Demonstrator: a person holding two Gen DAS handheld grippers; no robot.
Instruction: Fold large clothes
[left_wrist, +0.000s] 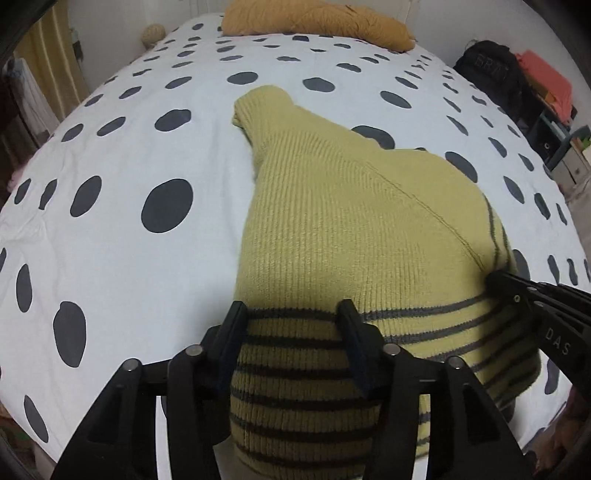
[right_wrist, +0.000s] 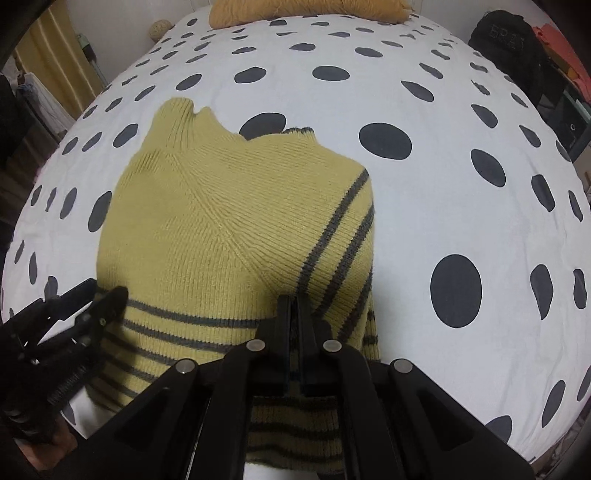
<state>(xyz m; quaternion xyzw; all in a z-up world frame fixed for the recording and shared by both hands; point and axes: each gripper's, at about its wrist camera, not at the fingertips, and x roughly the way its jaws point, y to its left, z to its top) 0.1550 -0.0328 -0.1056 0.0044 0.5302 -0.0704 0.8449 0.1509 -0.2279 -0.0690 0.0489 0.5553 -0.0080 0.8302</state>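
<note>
Two grippers hang over a yellow sweater (left_wrist: 332, 221) with dark stripes, which lies partly folded near the front edge of a bed (left_wrist: 129, 240) with a white spotted cover. The left gripper (left_wrist: 291, 314) has its fingers apart, with a hump of the striped knit sitting between them. The pads do not seem to squeeze it, so that side looks let go. The right gripper (right_wrist: 294, 306) has its fingers pressed together on a thin pinch of the sweater, close to where the stripes meet the plain part.

One side held and one side loose could be a problem. If the right hand pulls now, the sweater may slide or twist, and the fold could go crooked. The knit is soft and thick, so it may puff up and flop open. The bottom hem hangs close to the bed's edge, so a tug that way might drag it off. The open fingers could also catch a loop of the knit when they lift.
</note>
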